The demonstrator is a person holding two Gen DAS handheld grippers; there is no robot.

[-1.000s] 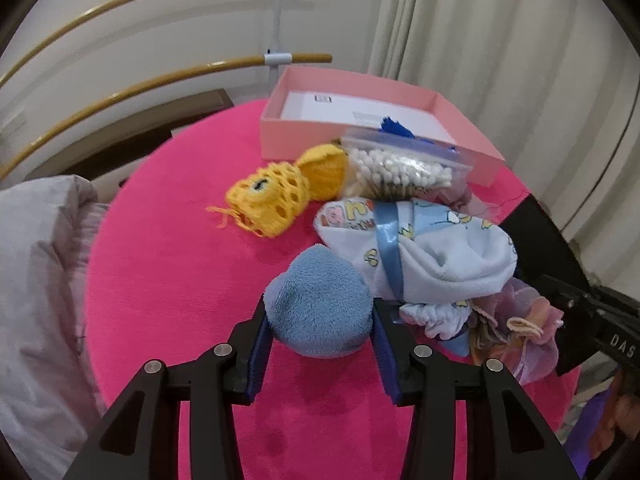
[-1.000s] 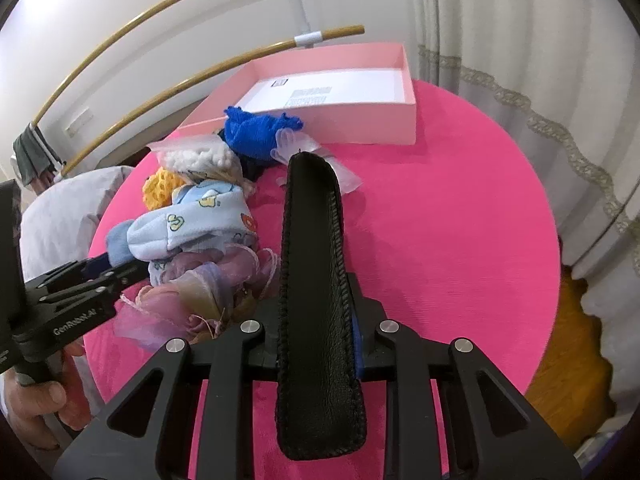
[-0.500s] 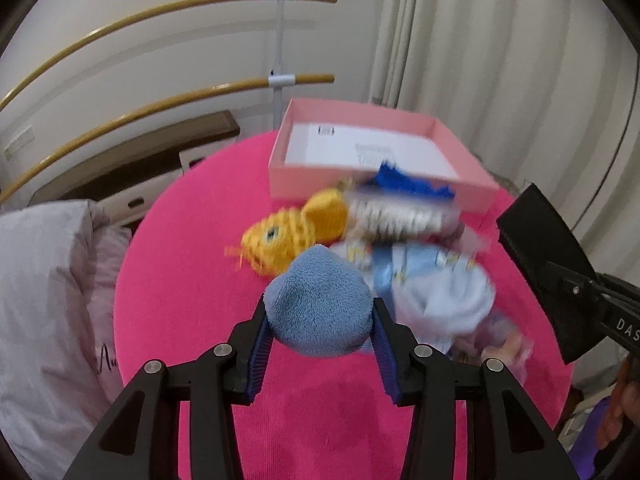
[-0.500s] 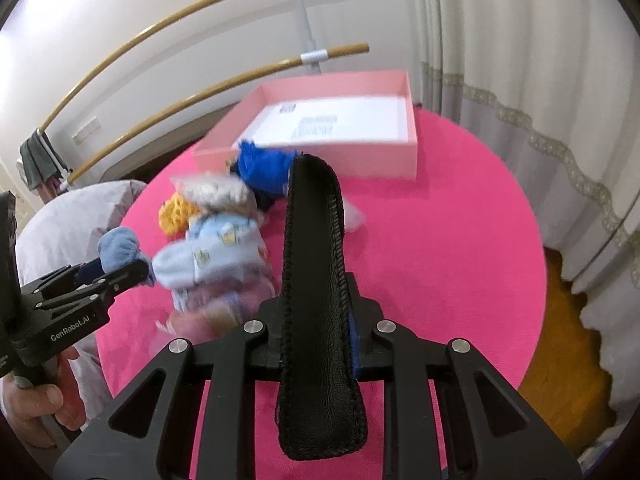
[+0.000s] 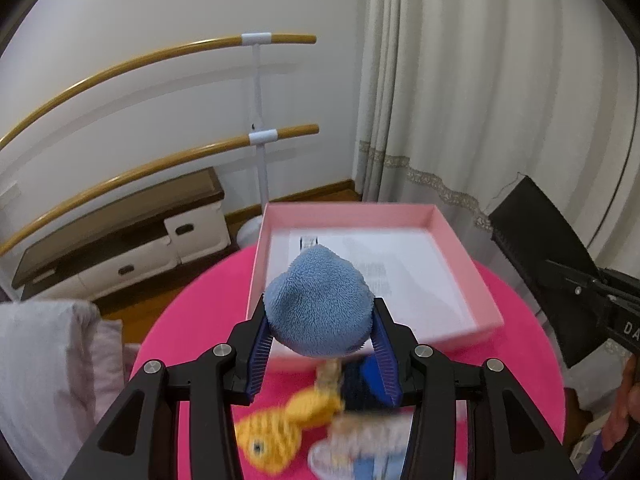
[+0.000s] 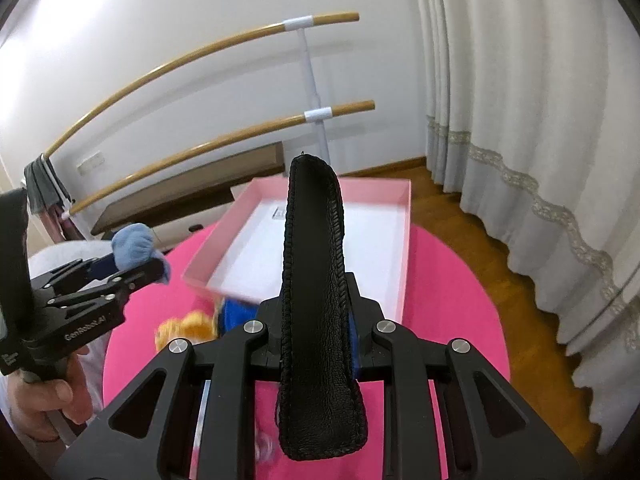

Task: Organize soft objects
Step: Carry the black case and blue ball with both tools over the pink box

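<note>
Both grippers have risen from the pile toward the still-empty pink box (image 5: 460, 240), left gripper (image 5: 320, 354) pinching the blue fleece ball (image 5: 318, 304), right gripper (image 6: 316, 324) clamping the black pouch (image 6: 314, 280); everything awaits boxing.

Box (image 5: 460, 240) on table (image 5: 200, 292), toys (image 5: 276, 436) before

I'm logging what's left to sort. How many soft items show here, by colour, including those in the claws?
Light blue: 1, fleece piece in left claw
Black: 1, leather case in right claw
Yellow: 1, crochet fish
Dark blue: 1, knit piece
Total: 4, blurred cloth at bottom uncounted
</note>
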